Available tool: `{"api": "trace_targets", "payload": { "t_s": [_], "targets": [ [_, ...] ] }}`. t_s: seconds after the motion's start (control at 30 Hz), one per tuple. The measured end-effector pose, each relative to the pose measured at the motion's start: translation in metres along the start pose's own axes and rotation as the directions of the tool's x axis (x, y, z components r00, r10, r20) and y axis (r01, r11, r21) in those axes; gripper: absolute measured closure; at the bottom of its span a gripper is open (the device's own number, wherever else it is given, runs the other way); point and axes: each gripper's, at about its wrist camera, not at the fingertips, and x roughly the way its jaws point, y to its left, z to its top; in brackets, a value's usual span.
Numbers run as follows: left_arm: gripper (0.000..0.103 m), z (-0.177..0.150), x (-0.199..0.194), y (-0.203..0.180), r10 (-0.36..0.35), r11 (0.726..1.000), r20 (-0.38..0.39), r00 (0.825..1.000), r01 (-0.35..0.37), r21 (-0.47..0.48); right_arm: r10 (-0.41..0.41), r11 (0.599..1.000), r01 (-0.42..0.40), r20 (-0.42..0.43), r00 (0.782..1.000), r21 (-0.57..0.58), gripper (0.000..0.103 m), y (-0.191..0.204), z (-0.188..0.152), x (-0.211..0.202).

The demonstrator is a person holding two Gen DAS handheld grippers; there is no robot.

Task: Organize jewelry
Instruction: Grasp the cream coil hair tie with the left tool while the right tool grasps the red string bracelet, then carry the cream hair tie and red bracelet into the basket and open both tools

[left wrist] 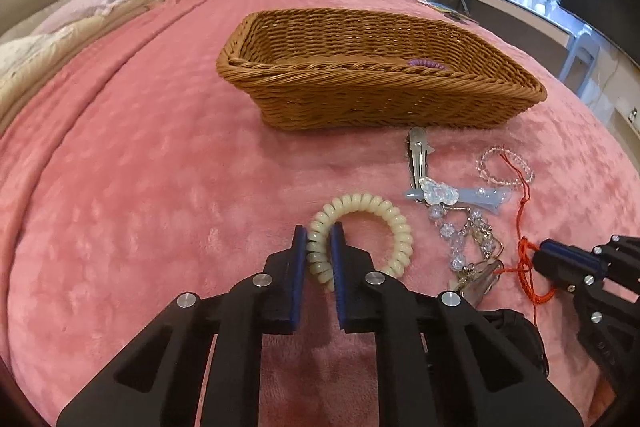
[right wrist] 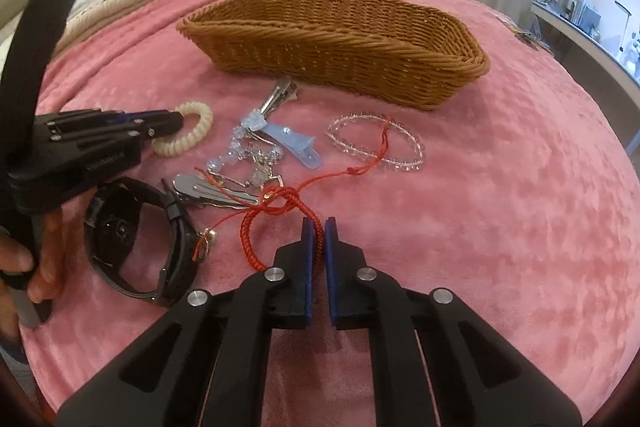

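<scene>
Left claw (left wrist: 319,247) pinches the near side of a cream spiral coil hair tie (left wrist: 362,231) lying on the pink plush bedspread (left wrist: 140,187). Right claw (right wrist: 319,227) is pressed together on a red braided cord bracelet (right wrist: 276,211), whose loose cord trails across a clear beaded bracelet (right wrist: 376,147). Between both claws lie silver hair clips (right wrist: 212,189), a pale blue clip (right wrist: 296,143) and a crystal bead chain (right wrist: 244,155); a black watch (right wrist: 136,247) sits nearer. Beyond them stands a brown woven wicker basket (left wrist: 380,95).
</scene>
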Motion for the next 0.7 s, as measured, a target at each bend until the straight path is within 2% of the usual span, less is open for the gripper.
{"api": "trace_targets", "payload": {
  "t_s": [0.27, 0.4, 0.7],
  "targets": [
    [0.093, -0.001, -0.005, 0.001, -0.034, 0.999, 0.023, 0.999, 0.035, -0.011, -0.002, 1.000, 0.002, 0.021, 1.000, 0.002, 0.099, 0.003, 0.001, -0.004],
    [0.093, -0.002, -0.013, -0.003, -0.040, 0.999, 0.062, 0.997, 0.040, 0.003, 0.014, 0.999, -0.015, 0.043, 0.999, 0.029, 0.099, -0.003, 0.003, -0.008],
    [0.093, -0.001, -0.044, -0.010, -0.087, 0.996, 0.189, 0.978, 0.084, 0.021, 0.036, 0.993, -0.057, 0.189, 0.981, 0.108, 0.099, -0.021, 0.006, -0.038]
  ]
}}
